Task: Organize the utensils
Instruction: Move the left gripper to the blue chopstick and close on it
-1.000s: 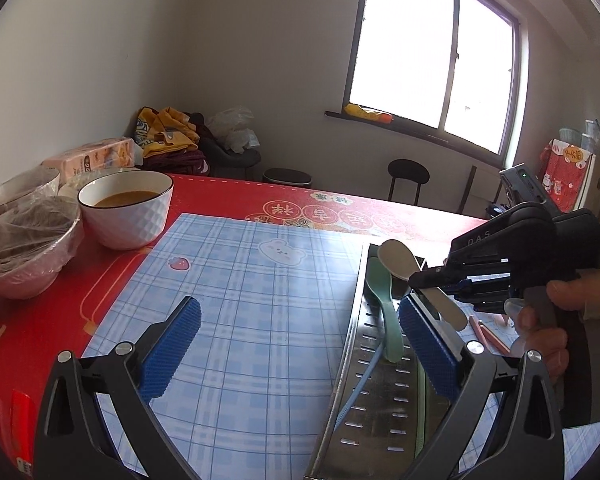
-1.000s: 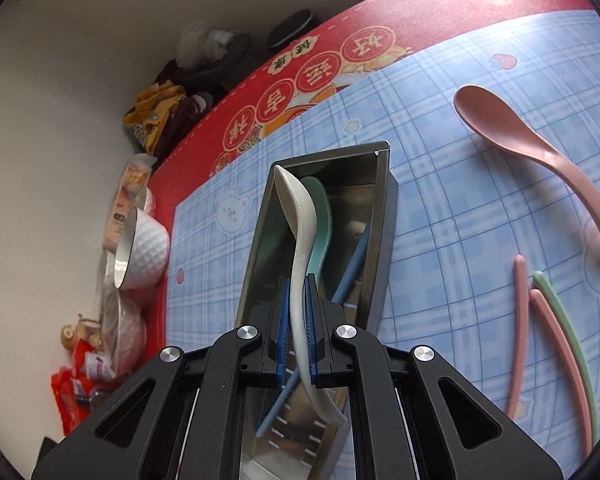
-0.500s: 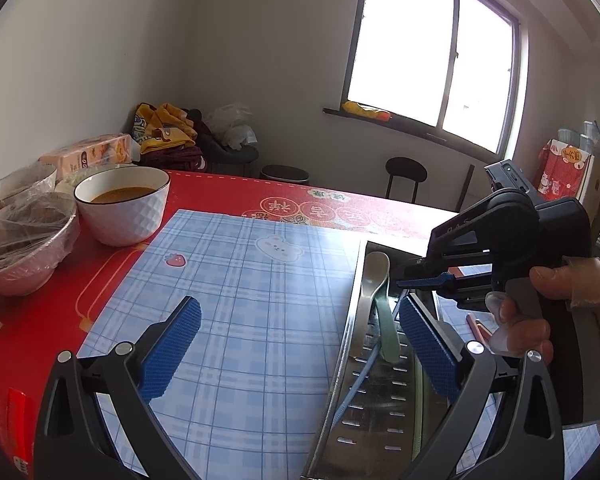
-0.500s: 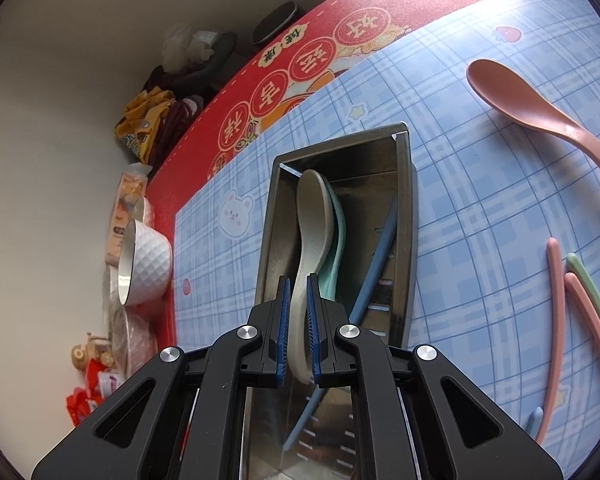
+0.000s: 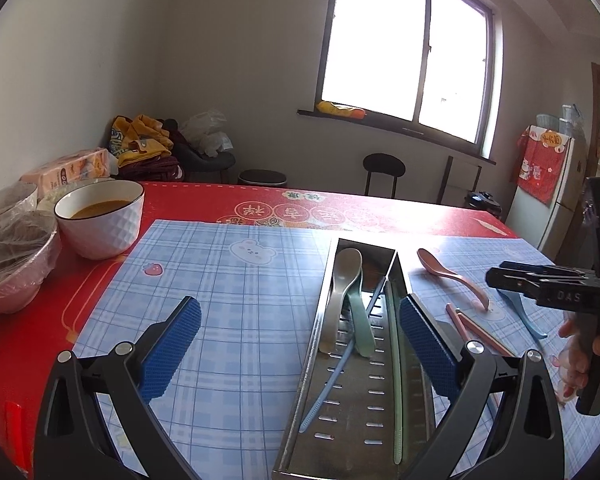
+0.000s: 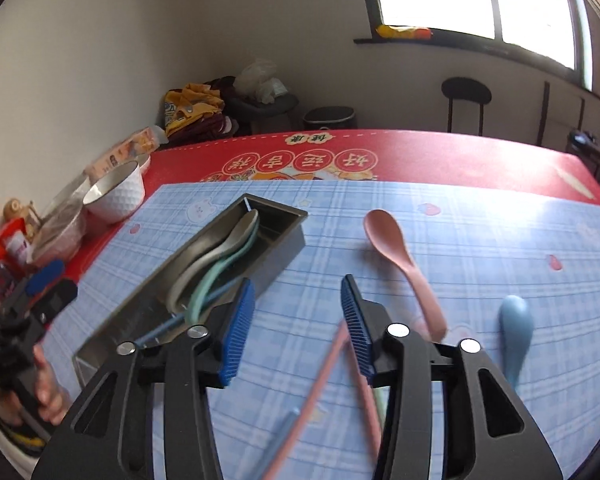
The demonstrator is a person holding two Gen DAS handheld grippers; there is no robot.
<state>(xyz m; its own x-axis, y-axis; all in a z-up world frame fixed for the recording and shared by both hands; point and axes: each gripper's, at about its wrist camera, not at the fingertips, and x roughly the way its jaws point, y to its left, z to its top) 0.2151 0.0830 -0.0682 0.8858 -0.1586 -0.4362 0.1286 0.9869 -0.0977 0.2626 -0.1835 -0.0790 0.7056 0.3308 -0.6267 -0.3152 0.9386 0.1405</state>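
Observation:
A long steel tray [image 5: 364, 420] lies on the blue checked mat [image 5: 228, 280]. In it rest a white spoon [image 5: 340, 280], a green spoon [image 5: 360, 320], a blue chopstick [image 5: 332, 384] and a green chopstick [image 5: 396, 380]. My left gripper [image 5: 299, 304] is open above the tray's near end. My right gripper [image 6: 298, 282] hovers over the mat right of the tray [image 6: 276, 252], its jaws opening with nothing between them. A pink spoon [image 6: 396, 252], a blue spoon [image 6: 514, 328] and pink chopsticks [image 6: 324, 364] lie loose on the mat.
A white bowl of brown soup [image 5: 100, 220], film-covered bowls [image 5: 16, 256] and a tissue pack [image 5: 68, 168] crowd the table's left edge. The red tablecloth [image 5: 420, 216] runs beyond the mat. Stools stand past the far edge.
The right gripper lowered the white spoon into the tray, let it go and opened, then rolled and swung right over the loose utensils. The left gripper barely moved.

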